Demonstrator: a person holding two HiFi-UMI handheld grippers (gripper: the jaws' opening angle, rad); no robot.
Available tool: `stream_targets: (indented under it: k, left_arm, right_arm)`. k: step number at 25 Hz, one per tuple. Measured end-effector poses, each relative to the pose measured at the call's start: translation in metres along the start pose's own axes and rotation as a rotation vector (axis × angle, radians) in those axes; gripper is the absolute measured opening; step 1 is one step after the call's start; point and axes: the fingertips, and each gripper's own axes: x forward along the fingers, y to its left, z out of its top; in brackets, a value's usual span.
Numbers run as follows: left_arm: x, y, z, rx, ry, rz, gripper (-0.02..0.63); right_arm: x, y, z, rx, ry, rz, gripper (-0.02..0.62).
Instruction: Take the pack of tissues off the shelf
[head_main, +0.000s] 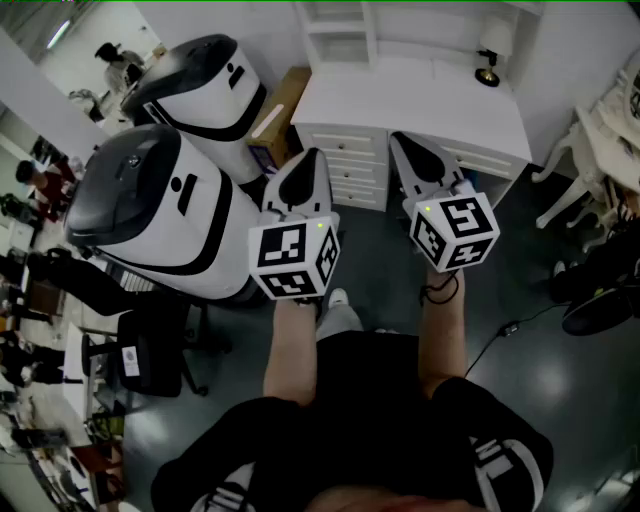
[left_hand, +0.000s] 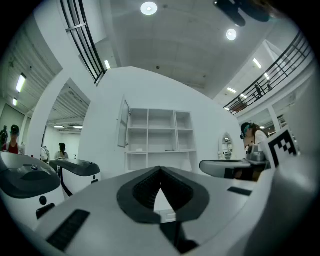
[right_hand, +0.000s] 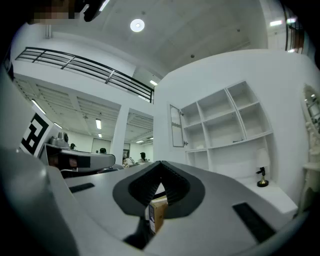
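Observation:
The white shelf unit (head_main: 340, 30) stands on a white desk (head_main: 420, 100) ahead of me; it also shows in the left gripper view (left_hand: 160, 132) and the right gripper view (right_hand: 225, 125). A small pale thing (left_hand: 140, 149) lies on a lower board, too small to tell as the tissue pack. My left gripper (head_main: 313, 152) (left_hand: 160, 169) and right gripper (head_main: 397, 136) (right_hand: 161, 163) are held level, side by side, well short of the desk. Both are shut with nothing between the jaws.
Two large white-and-black machines (head_main: 190, 90) (head_main: 150, 210) stand at the left, a cardboard box (head_main: 280, 105) between them and the desk. A small lamp (head_main: 488, 70) sits on the desk. A black chair (head_main: 150, 355) is at lower left, white furniture (head_main: 570, 160) at right.

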Motion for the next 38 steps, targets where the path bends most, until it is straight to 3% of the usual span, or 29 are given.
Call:
stream_targets:
  k: [7,13,28,38]
  left_arm:
    - [-0.008,0.032,-0.004,-0.013,-0.003,0.056,0.011]
    - [-0.016,0.050,0.006,-0.067,-0.103,0.114,0.011]
    - [0.014,0.059,-0.009,-0.093,-0.082,0.068,0.011]
    - [0.053,0.075,0.002,-0.111,-0.160,-0.016,0.011]
  right_arm:
    - [0.019,0.017,-0.012,0.022,0.013,0.018,0.020]
    - [0.025,0.017,-0.022,0.036,0.031,0.006,0.020]
    - [0.050,0.004,-0.039,0.069,0.059,-0.013,0.020]
    - [0.086,-0.019,-0.045,0.098,0.049,-0.066,0.020]
